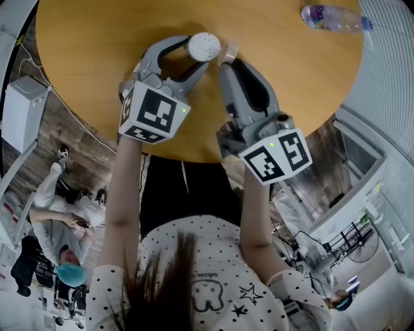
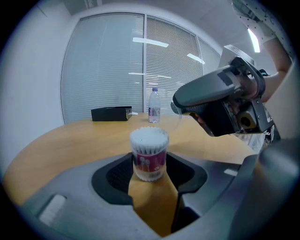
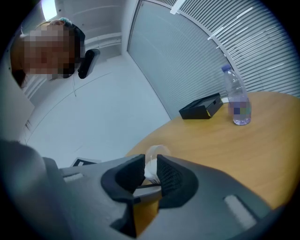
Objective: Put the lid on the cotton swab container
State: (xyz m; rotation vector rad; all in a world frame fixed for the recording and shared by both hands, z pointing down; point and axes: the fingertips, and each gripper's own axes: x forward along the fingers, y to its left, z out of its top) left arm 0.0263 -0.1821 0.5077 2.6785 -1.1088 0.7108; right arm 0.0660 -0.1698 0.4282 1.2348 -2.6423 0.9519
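The cotton swab container (image 1: 204, 46) stands upright and uncovered on the round wooden table (image 1: 97, 52), full of white swabs. In the left gripper view the container (image 2: 149, 154) shows a pink label, and the pads of my left gripper (image 1: 197, 57) press on both its sides. My right gripper (image 1: 228, 59) sits just right of the container, shut on the clear plastic lid (image 1: 228, 50). The right gripper view shows the lid (image 3: 153, 161) edge-on, pinched between the pads. From the left gripper view the right gripper (image 2: 187, 110) hangs above and to the right of the container.
A water bottle (image 1: 333, 17) lies at the table's far right in the head view and stands upright as the bottle (image 3: 239, 101) in the right gripper view. A black box (image 2: 111, 113) rests at the far edge. The table's near edge (image 1: 194, 158) is by my body.
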